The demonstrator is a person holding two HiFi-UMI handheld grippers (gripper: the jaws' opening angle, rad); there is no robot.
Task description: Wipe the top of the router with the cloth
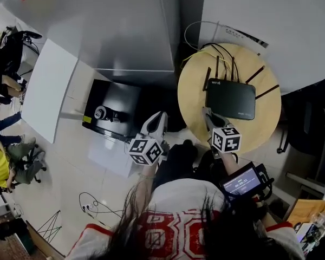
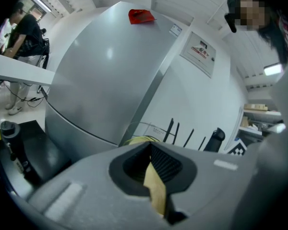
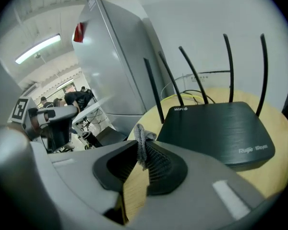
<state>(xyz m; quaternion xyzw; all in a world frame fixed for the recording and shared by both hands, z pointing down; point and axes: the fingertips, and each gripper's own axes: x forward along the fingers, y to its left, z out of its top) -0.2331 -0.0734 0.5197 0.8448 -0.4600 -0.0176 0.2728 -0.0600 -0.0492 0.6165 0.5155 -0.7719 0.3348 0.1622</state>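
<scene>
A black router (image 1: 231, 97) with several upright antennas lies on the round wooden table (image 1: 265, 126). In the right gripper view the router (image 3: 216, 128) sits just ahead and right of the jaws. My right gripper (image 1: 206, 112) hovers at the router's front left edge, shut on a grey cloth (image 3: 141, 139), of which a small tuft sticks up between the jaws. The left gripper (image 1: 159, 116) hangs off the table to the left, over the dark gap beside it. Its jaws (image 2: 150, 146) are shut with nothing between them.
A tall grey fridge (image 1: 124, 31) stands behind and left of the table. A black appliance (image 1: 111, 110) sits on the floor by it, and a white tabletop (image 1: 49, 88) lies further left. Cables (image 1: 206, 50) trail off the table's back edge. People sit at far left.
</scene>
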